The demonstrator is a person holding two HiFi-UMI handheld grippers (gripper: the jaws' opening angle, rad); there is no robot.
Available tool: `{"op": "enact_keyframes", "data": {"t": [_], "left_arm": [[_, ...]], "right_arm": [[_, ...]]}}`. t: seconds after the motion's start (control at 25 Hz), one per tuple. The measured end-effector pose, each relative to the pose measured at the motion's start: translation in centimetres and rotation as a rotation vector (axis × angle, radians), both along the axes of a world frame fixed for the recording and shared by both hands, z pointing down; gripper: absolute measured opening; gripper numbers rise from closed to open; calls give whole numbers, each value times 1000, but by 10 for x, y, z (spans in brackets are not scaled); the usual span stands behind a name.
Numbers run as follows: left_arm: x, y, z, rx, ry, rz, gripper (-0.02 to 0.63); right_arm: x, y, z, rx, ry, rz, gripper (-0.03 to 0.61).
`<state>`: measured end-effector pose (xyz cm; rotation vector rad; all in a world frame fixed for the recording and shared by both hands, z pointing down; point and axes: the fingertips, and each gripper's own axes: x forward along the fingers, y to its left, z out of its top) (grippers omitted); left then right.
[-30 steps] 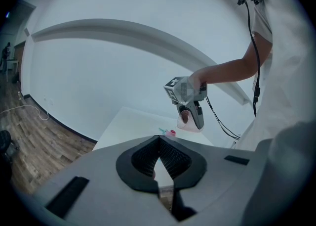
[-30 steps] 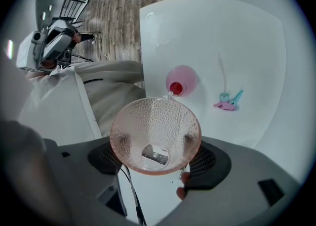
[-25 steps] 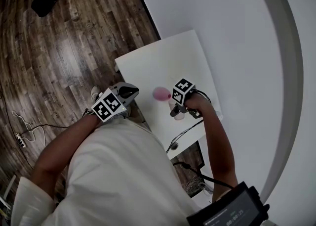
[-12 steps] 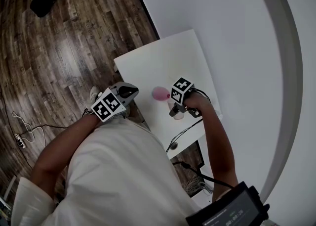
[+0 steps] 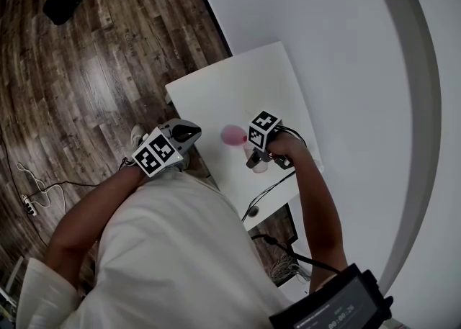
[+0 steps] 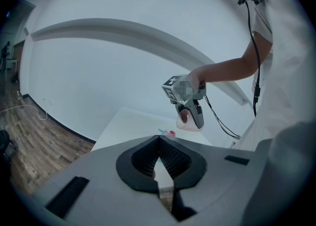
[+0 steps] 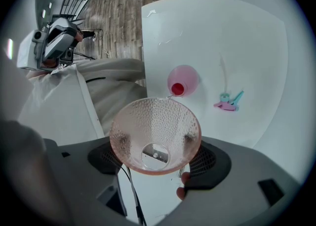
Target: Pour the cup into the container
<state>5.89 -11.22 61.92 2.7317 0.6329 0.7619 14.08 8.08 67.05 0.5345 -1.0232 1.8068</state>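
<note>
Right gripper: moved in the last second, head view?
No. Against the pink container on the white table, the right gripper, shut on the cup, keeps the same place.

No word, brand or number can be read anywhere. The only signs are black-and-white square markers. One pattern faces up on the left cube [image 5: 157, 153], part of the left gripper [image 5: 189, 133]. Others show on the right cube [image 5: 263, 130], part of the right gripper [image 5: 253, 164]. They are coded patterns of blocks, not letters. At the lower edge of the head view, a dark device [image 5: 331, 309] has a screen with a row of pale characters, too small and blurred to make out.
</note>
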Motion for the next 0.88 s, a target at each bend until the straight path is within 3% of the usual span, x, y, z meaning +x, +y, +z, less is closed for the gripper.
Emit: {"op": "enact_keyframes", "data": {"t": [0.88], "left_arm": [[-1,4,2,-2,-2,1,11]], "right_arm": [[2,1,-1,-27,-16,-25,365]]}}
